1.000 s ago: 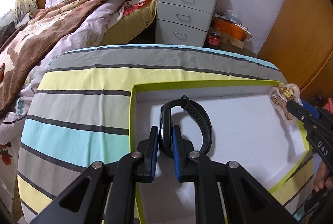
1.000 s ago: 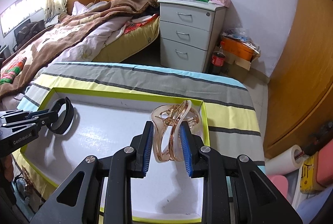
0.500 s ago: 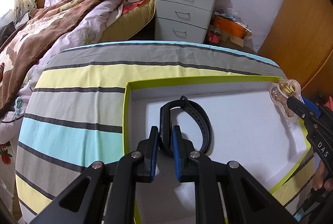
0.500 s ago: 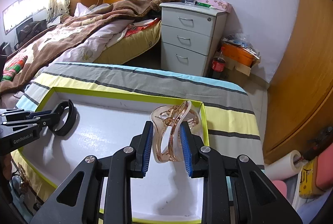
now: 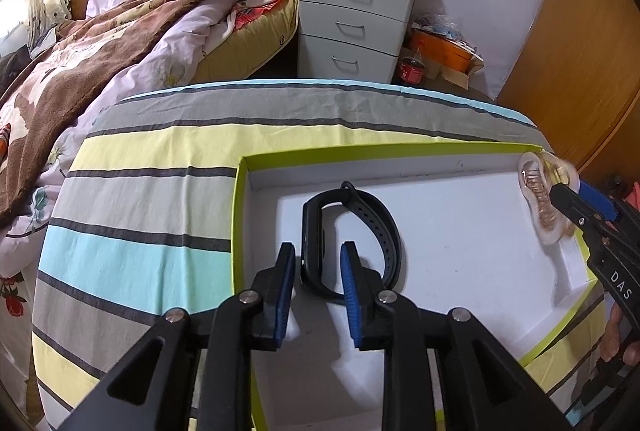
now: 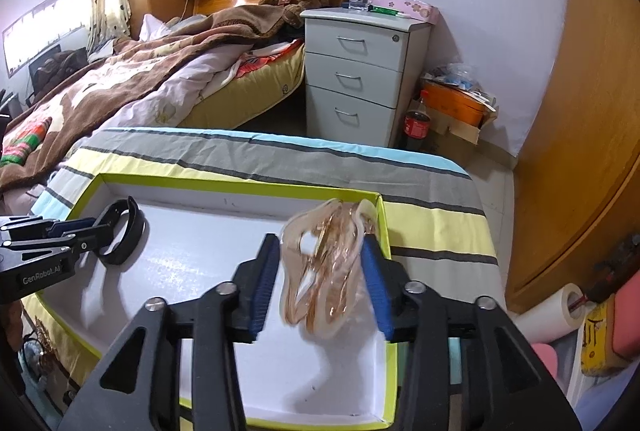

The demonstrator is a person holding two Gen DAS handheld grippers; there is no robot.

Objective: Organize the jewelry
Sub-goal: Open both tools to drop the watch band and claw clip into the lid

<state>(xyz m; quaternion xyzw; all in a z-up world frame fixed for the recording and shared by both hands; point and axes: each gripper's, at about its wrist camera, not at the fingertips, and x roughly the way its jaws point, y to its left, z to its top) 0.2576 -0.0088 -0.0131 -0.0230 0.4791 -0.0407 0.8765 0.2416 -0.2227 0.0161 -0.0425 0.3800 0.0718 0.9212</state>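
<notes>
Since a second ago both of my claws have let go: the jaws have just been opening on each side, while neither hand has shifted over the tray. My left gripper (image 5: 318,263) now stands apart around the black wristband (image 5: 348,235), blue pads clear of the strap on both sides, and the band rests on the white floor of the green-rimmed tray (image 5: 360,151) near its left wall. My right gripper (image 6: 320,275) has also spread; the translucent pink hair claw clip (image 6: 324,267) sits between the pads, blurred, so I judge it is dropping or tipping free rather than held. It is at the tray's far right corner, close against the rim.

I read this as the release step: both pieces are delivered into the tray, well apart from each other, which suits sorting them. What comes next, I think, is to draw both hands back and up along the line of the fingers, without brushing the strap or the clip, then look for any remaining jewelry on the striped cloth (image 5: 160,191).

Both grippers point steeply down and forward at the tray. In the left view I see fingers of my right hand (image 5: 618,339) on the handle at the lower right edge.
</notes>
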